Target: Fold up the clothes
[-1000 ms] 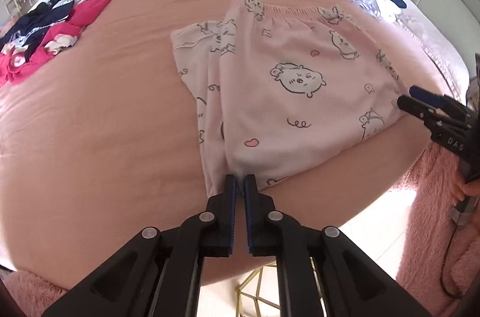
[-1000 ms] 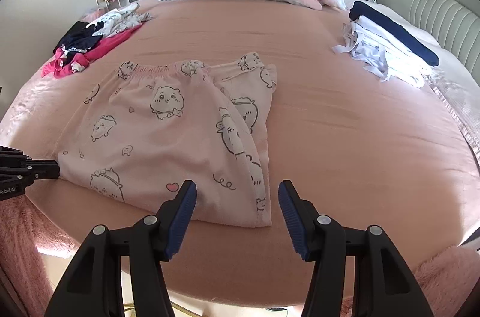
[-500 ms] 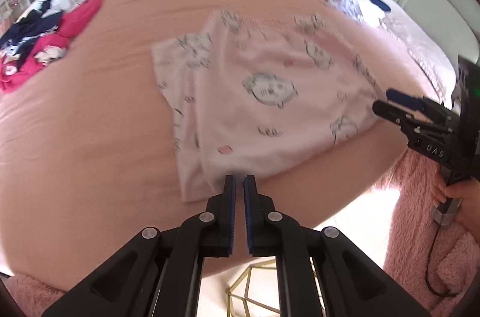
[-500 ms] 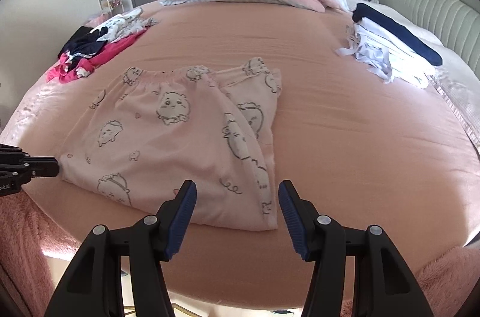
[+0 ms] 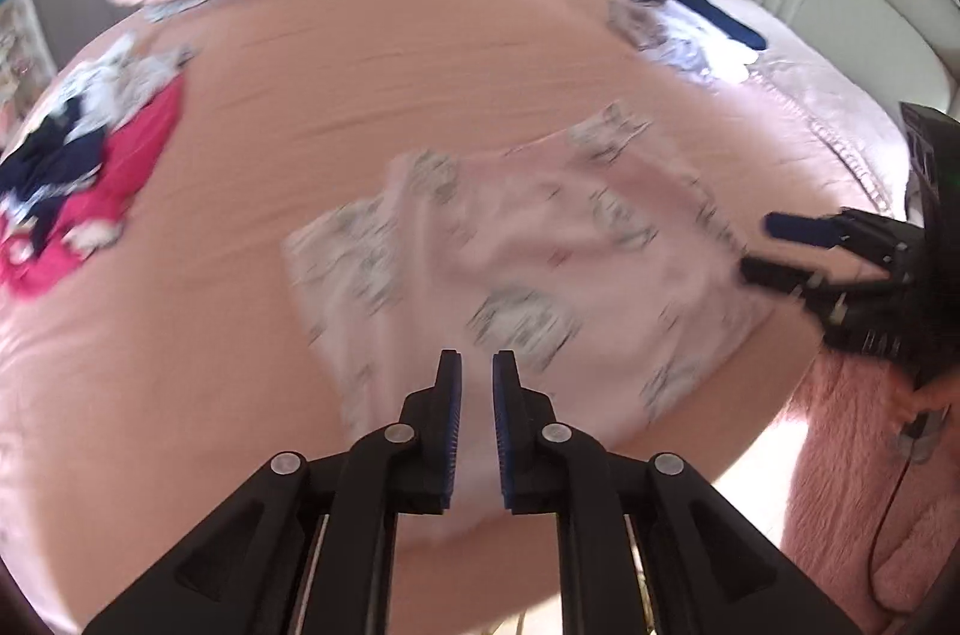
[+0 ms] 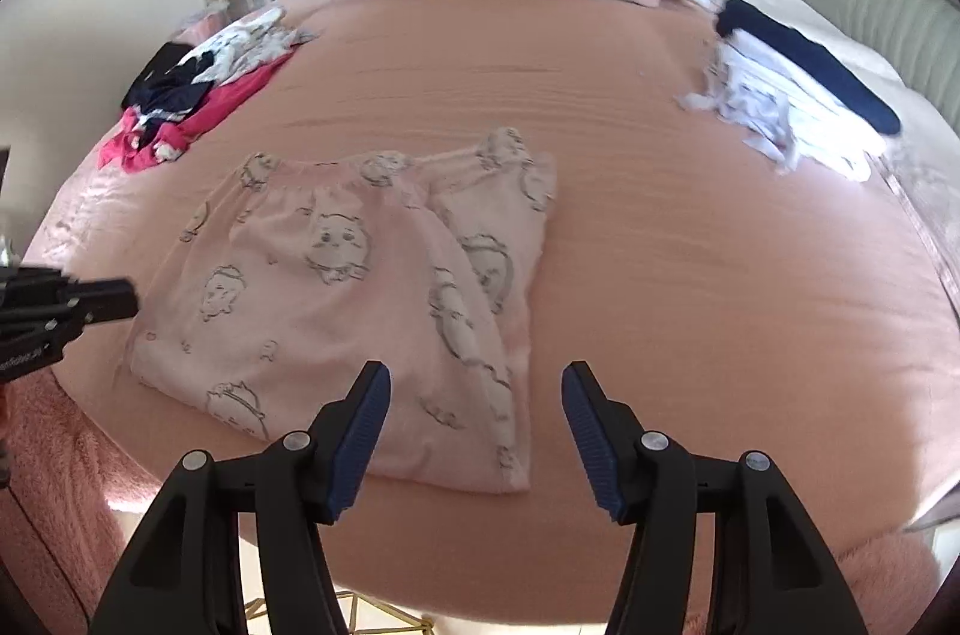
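Both grippers tilt down over folded pants (image 6: 360, 299) (left gripper (image 5: 477, 371) opening, empty).

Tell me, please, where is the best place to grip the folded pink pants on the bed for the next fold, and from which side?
Probably grip the pink pants at the two corners of the hem edge nearest the bed's foot, coming from that near side. They lie flat with the waistband at the far end. The right gripper hangs open above the right corner. The left gripper, jaws opening, holds nothing.
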A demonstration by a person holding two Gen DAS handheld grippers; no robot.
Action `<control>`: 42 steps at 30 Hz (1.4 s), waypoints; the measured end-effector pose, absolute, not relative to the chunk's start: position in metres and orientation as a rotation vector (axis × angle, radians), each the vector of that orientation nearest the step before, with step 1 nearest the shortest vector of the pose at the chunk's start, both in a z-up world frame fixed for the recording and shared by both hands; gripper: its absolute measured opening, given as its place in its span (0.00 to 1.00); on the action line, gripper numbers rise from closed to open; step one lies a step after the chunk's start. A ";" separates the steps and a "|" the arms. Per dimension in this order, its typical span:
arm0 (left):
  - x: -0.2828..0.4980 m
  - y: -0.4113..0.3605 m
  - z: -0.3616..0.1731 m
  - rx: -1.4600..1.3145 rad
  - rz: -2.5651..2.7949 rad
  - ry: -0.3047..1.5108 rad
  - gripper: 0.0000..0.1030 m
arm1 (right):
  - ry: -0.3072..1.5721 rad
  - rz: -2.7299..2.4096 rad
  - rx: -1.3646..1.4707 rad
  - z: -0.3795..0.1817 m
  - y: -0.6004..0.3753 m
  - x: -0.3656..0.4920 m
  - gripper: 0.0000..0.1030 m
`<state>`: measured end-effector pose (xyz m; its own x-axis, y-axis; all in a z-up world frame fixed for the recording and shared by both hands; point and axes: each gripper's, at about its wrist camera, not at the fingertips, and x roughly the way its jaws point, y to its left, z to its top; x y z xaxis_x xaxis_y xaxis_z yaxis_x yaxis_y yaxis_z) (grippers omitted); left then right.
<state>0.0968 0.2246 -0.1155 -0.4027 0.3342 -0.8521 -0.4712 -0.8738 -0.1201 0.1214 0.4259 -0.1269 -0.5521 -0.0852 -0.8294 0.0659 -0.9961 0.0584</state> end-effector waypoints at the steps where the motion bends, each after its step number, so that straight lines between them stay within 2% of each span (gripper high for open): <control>1: 0.091 0.233 -0.121 -1.335 2.260 0.197 0.18 | 0.017 -2.670 1.422 -0.126 0.415 0.114 0.57; 4: 0.074 0.253 -0.139 -1.345 2.221 0.272 0.42 | 0.205 -2.620 1.387 -0.136 0.378 0.095 0.58; 7: 0.072 0.250 -0.148 -1.358 2.196 0.334 0.43 | 0.327 -2.579 1.422 -0.154 0.361 0.080 0.57; 14: 0.077 0.200 -0.145 -1.434 2.167 0.362 0.43 | 0.271 -2.532 1.475 -0.160 0.406 0.086 0.57; 17: 0.072 0.184 -0.131 -1.458 2.231 0.305 0.43 | 0.304 -2.567 1.518 -0.154 0.424 0.089 0.66; 20: 0.067 0.186 -0.113 -1.343 2.284 0.224 0.43 | 0.276 -2.610 1.521 -0.141 0.432 0.084 0.66; 25: 0.042 0.219 -0.117 -1.291 2.313 0.225 0.43 | 0.304 -2.636 1.384 -0.120 0.402 0.059 0.66; 28: 0.016 0.229 -0.139 -1.391 2.313 0.285 0.43 | 0.395 -2.571 1.421 -0.135 0.373 0.032 0.66; 31: 0.005 0.225 -0.138 -1.372 2.316 0.282 0.45 | 0.545 -2.537 1.479 -0.158 0.358 0.013 0.66; 34: -0.008 0.219 -0.139 -1.383 2.300 0.220 0.50 | 0.474 -2.617 1.462 -0.151 0.371 0.000 0.66; 38: -0.013 0.218 -0.139 -1.394 2.277 0.186 0.50 | 0.442 -2.668 1.462 -0.145 0.373 -0.012 0.66; 42: -0.013 0.206 -0.143 -1.501 2.301 -0.003 0.50 | 0.122 -2.596 1.577 -0.144 0.399 -0.014 0.66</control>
<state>-0.0127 0.2058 -0.1435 -0.3492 0.3230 -0.8796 -0.3206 -0.9232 -0.2117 -0.0140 0.3986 -0.1438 -0.4577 -0.0454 -0.8879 0.1282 -0.9916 -0.0154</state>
